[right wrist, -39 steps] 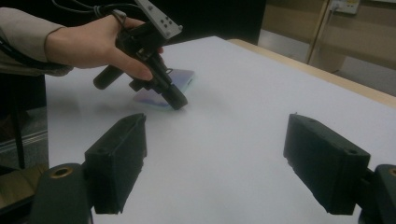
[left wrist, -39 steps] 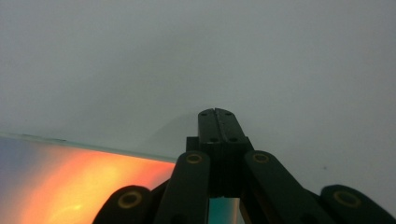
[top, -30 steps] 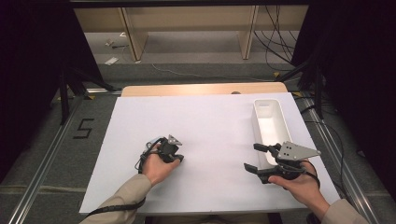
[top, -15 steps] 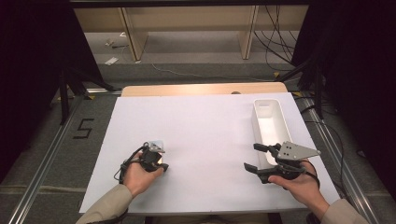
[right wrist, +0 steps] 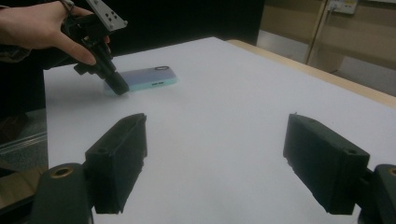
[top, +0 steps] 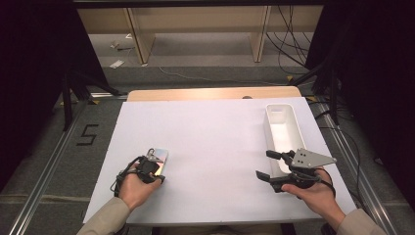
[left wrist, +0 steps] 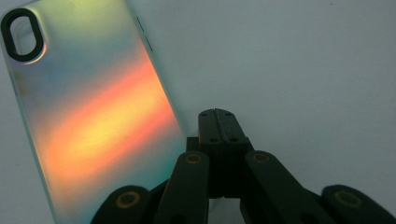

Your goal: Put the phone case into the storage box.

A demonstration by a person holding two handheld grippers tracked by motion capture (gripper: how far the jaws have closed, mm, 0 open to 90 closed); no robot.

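- Black fingers (left wrist: 215, 122) of the left gripper (top: 147, 169) are pressed flat together with nothing between them; their tips rest on or just above the table beside the lower end of the phone case.
- Iridescent, with an orange-green sheen, the phone case (left wrist: 88, 116) lies flat on the white table (top: 215, 142) near the front-left corner, its oval camera cut-out at the far end. In the right gripper view the left gripper's tips sit at the case's (right wrist: 144, 78) near end; whether they touch its edge I cannot tell.
- The right gripper (right wrist: 224, 163) has its fingers spread wide and empty, hovering near the front-right corner of the table, just in front of the near end of the white bin (top: 283, 129).
- The bin stands along the right edge, well apart from the case, and looks empty.
- Step in hand, as I judge it: nudging or positioning the case with clenched fingers, before any grasp.
- The next move likely calls for opening the left fingers and getting one under or around a long edge of the thin, slippery case, since it lies flush with the table and offers little to pinch.
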